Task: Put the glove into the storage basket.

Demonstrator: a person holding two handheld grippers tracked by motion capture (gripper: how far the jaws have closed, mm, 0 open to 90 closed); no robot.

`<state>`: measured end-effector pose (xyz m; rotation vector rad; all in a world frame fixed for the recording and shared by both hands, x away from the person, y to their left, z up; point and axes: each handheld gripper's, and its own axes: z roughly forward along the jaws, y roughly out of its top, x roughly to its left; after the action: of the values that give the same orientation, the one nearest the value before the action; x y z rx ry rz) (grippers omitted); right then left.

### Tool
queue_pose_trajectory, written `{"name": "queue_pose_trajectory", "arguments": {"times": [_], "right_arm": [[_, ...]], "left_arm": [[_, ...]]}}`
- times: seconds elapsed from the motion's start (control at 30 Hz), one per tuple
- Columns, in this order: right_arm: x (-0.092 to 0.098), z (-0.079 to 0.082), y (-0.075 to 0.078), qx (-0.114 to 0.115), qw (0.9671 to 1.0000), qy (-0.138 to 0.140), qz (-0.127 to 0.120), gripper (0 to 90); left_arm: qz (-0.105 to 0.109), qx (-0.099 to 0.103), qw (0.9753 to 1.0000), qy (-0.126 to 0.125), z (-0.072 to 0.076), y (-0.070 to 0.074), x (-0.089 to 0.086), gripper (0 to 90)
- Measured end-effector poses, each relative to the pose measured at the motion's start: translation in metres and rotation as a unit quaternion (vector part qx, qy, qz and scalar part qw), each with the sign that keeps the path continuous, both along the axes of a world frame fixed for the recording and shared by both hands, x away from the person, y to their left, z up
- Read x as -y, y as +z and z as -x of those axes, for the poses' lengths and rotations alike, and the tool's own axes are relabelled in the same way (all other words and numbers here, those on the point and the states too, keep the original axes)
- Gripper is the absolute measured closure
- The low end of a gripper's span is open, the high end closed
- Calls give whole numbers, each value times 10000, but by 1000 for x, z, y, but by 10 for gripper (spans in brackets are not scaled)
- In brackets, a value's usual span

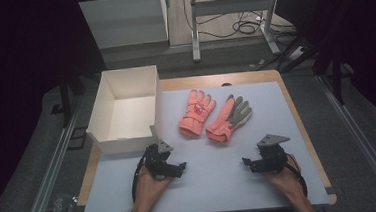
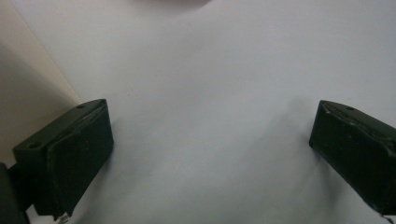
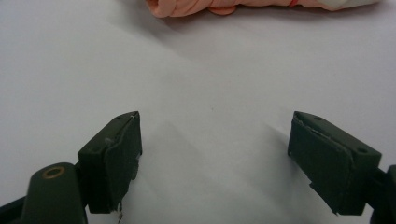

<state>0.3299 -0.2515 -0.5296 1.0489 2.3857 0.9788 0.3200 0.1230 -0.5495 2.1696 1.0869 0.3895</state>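
Gloves, two of them, salmon-pink and padded, lie side by side on the pale grey mat that covers the wooden bench (image 1: 297, 123). Taking the open white cardboard box (image 1: 126, 108) as landmark: the left pink glove (image 1: 195, 113), back up with a small red tag, lies just beside the box's right wall; the right pink glove with the grey palm patch (image 1: 229, 119) lies further from the box, touching or nearly touching the first at the cuff end.

Both gloves run with cuffs toward the person and fingers pointing away, each long axis tilted slightly to the right. They lie ahead of both tools, between them in sideways terms. The right tool (image 1: 252, 164) sits well away from the box on the near part of the mat, and the grey-palmed glove's cuff is forward and a little to its left; in the right gripper view that cuff (image 3: 196, 7) shows at the top edge. The left tool (image 1: 173, 168) rests just off the box's near corner, about as close to the tagged glove's cuff.

Each tool stands wide open and empty, jaws spread over bare mat. Count: two gloves, one box, two tools. My judgement is that either cuff is reached by a short forward move.
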Motion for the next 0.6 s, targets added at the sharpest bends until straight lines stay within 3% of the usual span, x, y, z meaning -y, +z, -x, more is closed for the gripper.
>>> {"name": "queue_pose_trajectory", "arguments": {"times": [0.3, 0.43, 0.6], "right_arm": [[1, -10, 8, -173, 9994, -178, -229, 180], [1, -16, 13, -158, 9990, -217, -354, 181], [-3, -22, 20, -104, 9992, -215, -313, 189]], "left_arm": [[1, -1, 10000, 0, 0, 0, 0, 0], [2, -1, 10000, 1, 0, 0, 0, 0], [3, -2, 10000, 3, 0, 0, 0, 0]]}}
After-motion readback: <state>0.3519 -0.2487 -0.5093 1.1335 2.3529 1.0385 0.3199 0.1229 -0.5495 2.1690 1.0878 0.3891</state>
